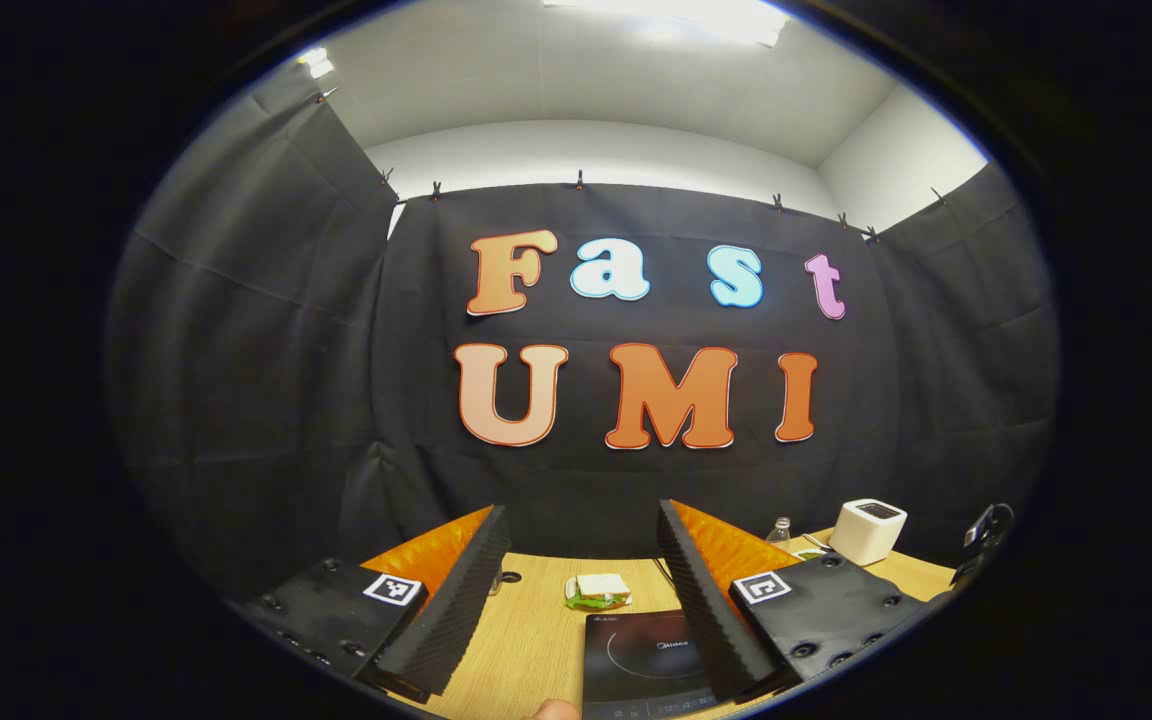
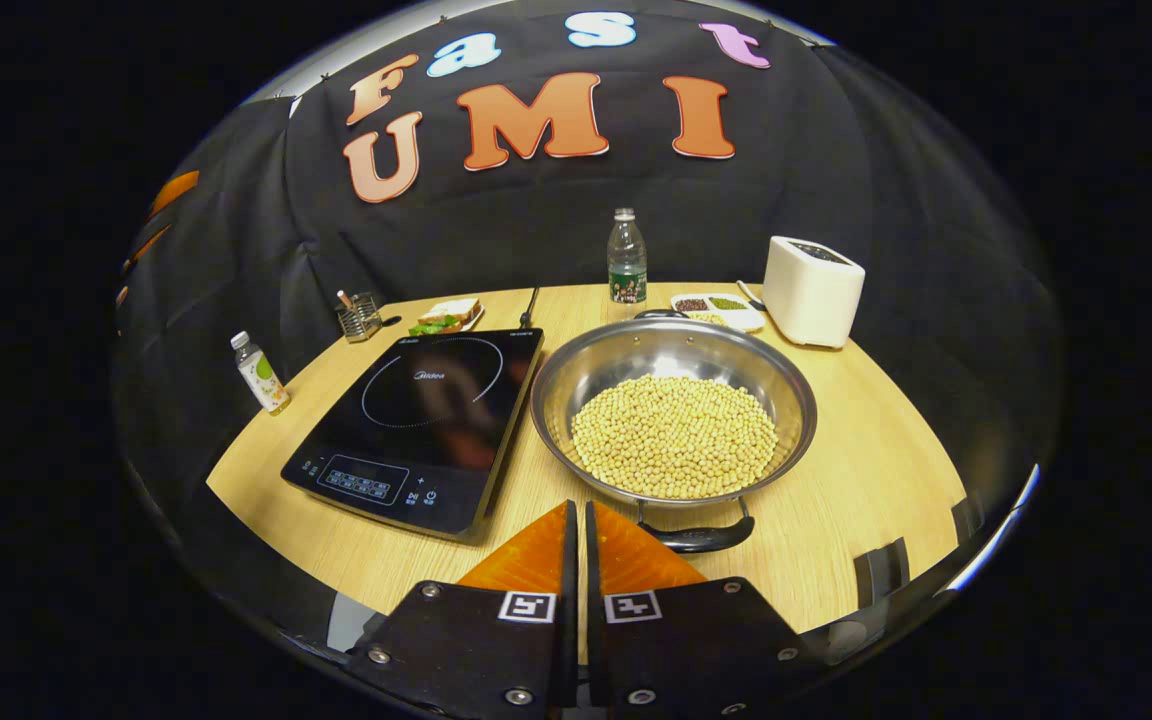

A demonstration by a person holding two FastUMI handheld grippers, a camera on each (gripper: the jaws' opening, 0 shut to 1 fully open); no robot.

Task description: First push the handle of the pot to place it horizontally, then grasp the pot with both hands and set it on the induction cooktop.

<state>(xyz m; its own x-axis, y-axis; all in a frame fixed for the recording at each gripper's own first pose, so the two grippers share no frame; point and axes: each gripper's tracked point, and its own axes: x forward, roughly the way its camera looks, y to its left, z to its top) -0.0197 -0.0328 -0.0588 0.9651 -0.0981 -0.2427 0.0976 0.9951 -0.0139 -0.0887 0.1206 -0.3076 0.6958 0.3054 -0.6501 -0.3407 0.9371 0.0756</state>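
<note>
Beans [image 2: 674, 436] fill shiny round pot [image 2: 786, 385], handle [image 2: 701, 538] nearest.

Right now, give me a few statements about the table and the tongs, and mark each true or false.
1. The pot holds pale beans. True.
2. The pot sits on the induction cooktop. False: it stands on the table beside the cooktop.
3. The right tongs are wide open. False: the fingers are closed together, holding nothing.
4. The left tongs are open. True.
5. A water bottle stands behind the pot. True.
6. The white appliance lies on the cooktop. False: it stands at the table's far right.
</note>
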